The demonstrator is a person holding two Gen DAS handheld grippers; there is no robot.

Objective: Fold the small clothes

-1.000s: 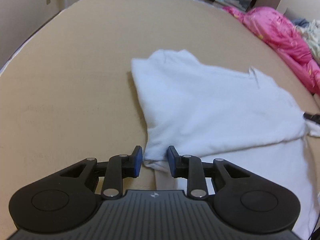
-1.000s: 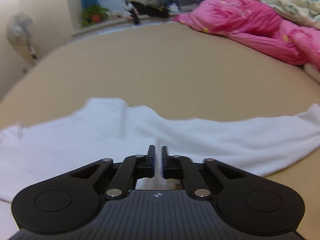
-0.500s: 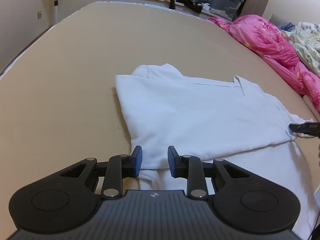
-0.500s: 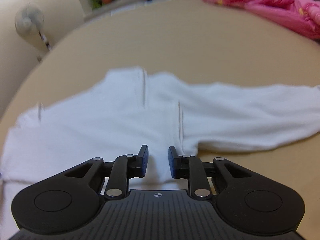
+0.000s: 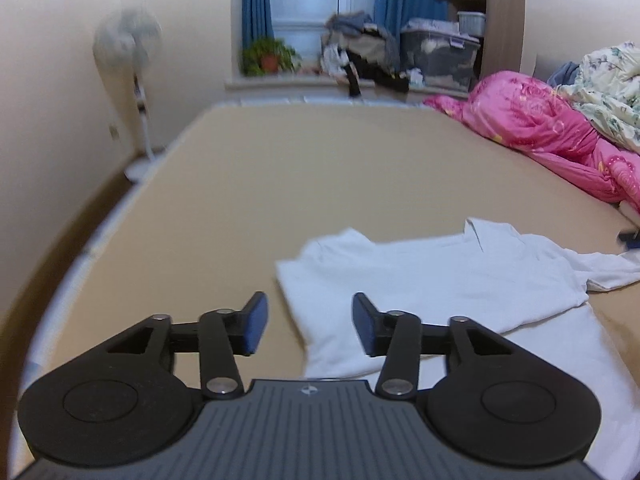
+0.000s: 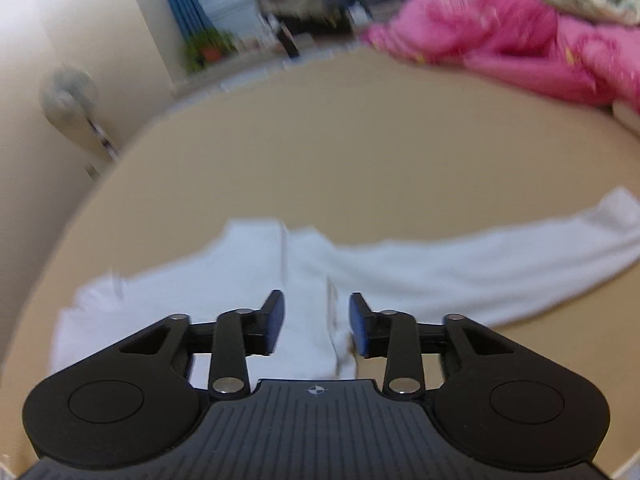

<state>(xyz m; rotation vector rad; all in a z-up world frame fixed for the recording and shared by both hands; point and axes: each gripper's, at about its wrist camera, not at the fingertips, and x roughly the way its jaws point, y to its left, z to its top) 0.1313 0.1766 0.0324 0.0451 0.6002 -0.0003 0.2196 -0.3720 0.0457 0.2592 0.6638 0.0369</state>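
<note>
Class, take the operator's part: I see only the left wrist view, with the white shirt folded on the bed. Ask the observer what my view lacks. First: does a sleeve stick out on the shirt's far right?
Observer: Yes. In the right wrist view one sleeve of the white shirt stretches out flat to the right across the tan bed.
Operator: Is the right gripper holding any cloth?
Observer: No. The right gripper is opening, above the shirt, nothing pinched.
Operator: What lies beyond it?
Observer: A pink quilt at the bed's far right.
</note>
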